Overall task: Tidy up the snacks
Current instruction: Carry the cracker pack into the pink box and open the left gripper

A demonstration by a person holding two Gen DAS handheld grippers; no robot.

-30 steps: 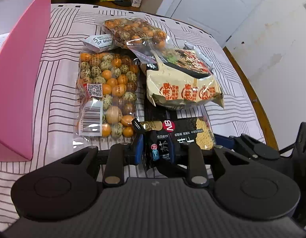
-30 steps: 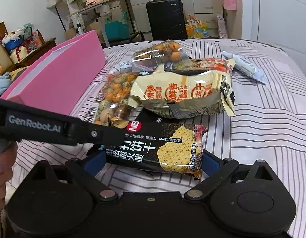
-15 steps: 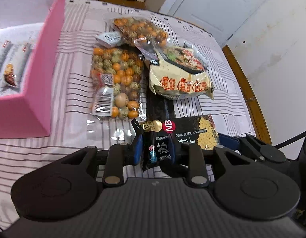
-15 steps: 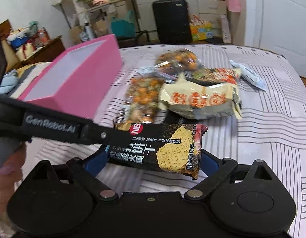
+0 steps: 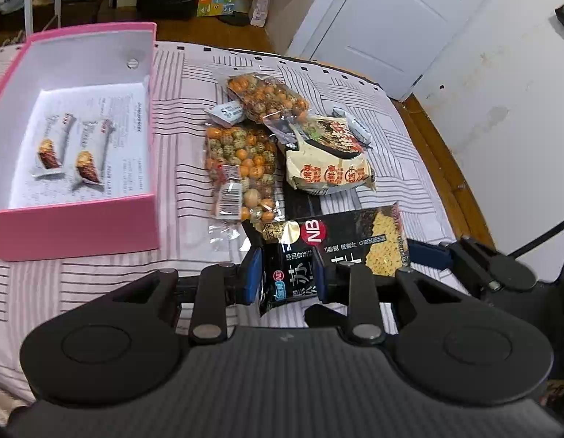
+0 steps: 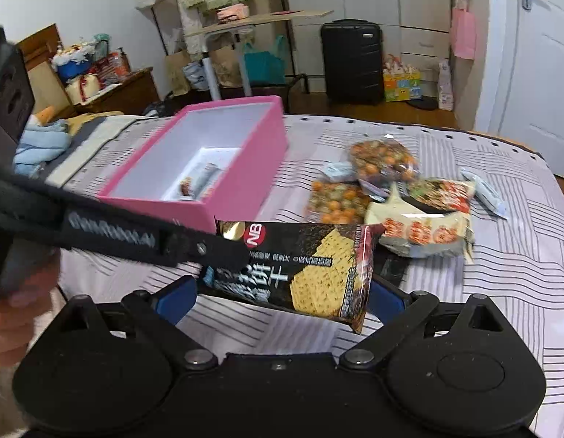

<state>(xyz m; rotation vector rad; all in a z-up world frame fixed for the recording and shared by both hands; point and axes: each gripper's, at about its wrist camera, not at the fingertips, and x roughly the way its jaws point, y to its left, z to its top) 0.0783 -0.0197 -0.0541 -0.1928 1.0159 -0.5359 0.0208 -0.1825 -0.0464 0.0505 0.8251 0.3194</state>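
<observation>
Because the black cracker packet [image 5: 340, 241] is long and floppy, the person carries it with both tools at once: the left gripper [image 5: 287, 273] pinches one end between its blue pads, and the right gripper [image 6: 282, 292] takes the packet across its width, one blue pad at each long edge. Both claws are closed on it, and it hangs clear of the striped cloth [image 5: 194, 84], just beside the pink box [image 5: 81, 226]. A grip at one end alone would probably let the far end sag and swing, which I take to be the reason for the second tool.

The box sits open at the left of the table with two small wrapped bars [image 5: 68, 149] lying flat on its white floor, so it reads as the place where the snacks are being gathered. The rest wait in a loose heap well to its right: two clear bags of coated nuts [image 5: 241, 168], a cream bag with red seals [image 5: 329, 171], and a couple of small pale sachets [image 5: 225, 113] tucked at the edges. My guess is the cracker packet is headed into the box; turned to lie along it, it should fit beside the bars.
</observation>
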